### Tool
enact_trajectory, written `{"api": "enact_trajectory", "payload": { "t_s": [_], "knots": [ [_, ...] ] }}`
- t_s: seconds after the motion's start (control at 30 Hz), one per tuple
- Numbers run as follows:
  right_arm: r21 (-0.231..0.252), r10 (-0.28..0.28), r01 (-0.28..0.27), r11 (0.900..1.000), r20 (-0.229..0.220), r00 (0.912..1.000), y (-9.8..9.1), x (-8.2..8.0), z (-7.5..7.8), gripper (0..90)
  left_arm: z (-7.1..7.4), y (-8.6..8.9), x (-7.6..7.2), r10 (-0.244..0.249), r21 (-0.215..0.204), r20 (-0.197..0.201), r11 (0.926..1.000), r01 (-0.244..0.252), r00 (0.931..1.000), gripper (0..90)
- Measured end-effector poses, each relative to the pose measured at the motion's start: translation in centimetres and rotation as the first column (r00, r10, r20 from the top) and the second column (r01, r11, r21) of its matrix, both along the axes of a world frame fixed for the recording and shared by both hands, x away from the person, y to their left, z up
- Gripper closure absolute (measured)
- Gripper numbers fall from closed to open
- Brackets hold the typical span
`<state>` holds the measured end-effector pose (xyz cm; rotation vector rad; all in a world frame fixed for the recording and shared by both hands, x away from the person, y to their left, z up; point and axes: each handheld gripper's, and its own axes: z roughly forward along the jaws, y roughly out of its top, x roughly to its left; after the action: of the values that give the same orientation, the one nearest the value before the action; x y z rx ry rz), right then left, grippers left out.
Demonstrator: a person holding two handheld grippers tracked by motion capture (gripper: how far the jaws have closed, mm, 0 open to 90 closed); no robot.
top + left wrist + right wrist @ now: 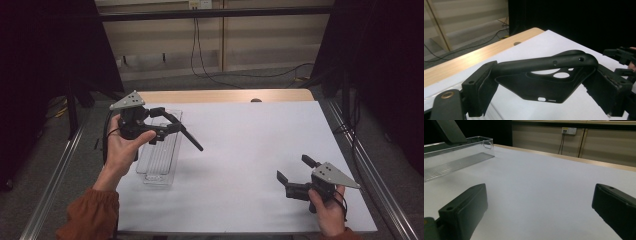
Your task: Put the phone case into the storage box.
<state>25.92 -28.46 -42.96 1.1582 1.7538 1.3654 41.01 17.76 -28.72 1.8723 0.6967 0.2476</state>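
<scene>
Presently the left gripper (544,82) has its jaws closed on a black phone case (544,82); in the left gripper view the pads press the case's two ends, bowing it so that one long edge arches between them; camera cut-outs and a small port slot show in its back panel. From above, the left gripper (170,127) is held in the air over a clear tray (159,155), with the case (187,135) projecting from the jaws past the tray's right wall and slanting down toward the white mat (250,150), not touching it. Right gripper (296,172): jaws spread wide, nothing between them; it sits low near the mat's front right corner, well apart from the case; in the right gripper view its pads (465,212) frame bare mat (536,195), with the tray (459,152) farther off at upper left. The tray lies lengthwise along the mat's left edge; its ribbed floor is visible through the walls. The mat covers a wooden table (220,96), whose bare far strip carries a small round hole.
</scene>
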Motion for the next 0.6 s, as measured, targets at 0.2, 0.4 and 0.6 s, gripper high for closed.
{"api": "enact_trajectory", "payload": {
  "t_s": [0.2,0.4,0.6],
  "knots": [
    [0.006,0.003,-0.003,1.0,0.002,1.0,-0.1,0.0,0.0,0.0,1.0,0.8,0.5,0.036,0.001,0.009,0.9994,-0.036,0.9993,14.8],
    [0.008,0.006,-0.006,0.9999,0.0,1.0,0.0,0.0,0.0,0.0,1.7,1.5,0.8,0.075,0.002,0.013,0.9972,-0.075,0.9971,14.8],
    [0.008,0.011,-0.011,0.9999,0.0,0.9999,0.0,0.0,0.0,0.0,2.4,2.2,1.2,0.122,0.006,0.022,0.9924,-0.123,0.9922,14.8]
  ]
}}
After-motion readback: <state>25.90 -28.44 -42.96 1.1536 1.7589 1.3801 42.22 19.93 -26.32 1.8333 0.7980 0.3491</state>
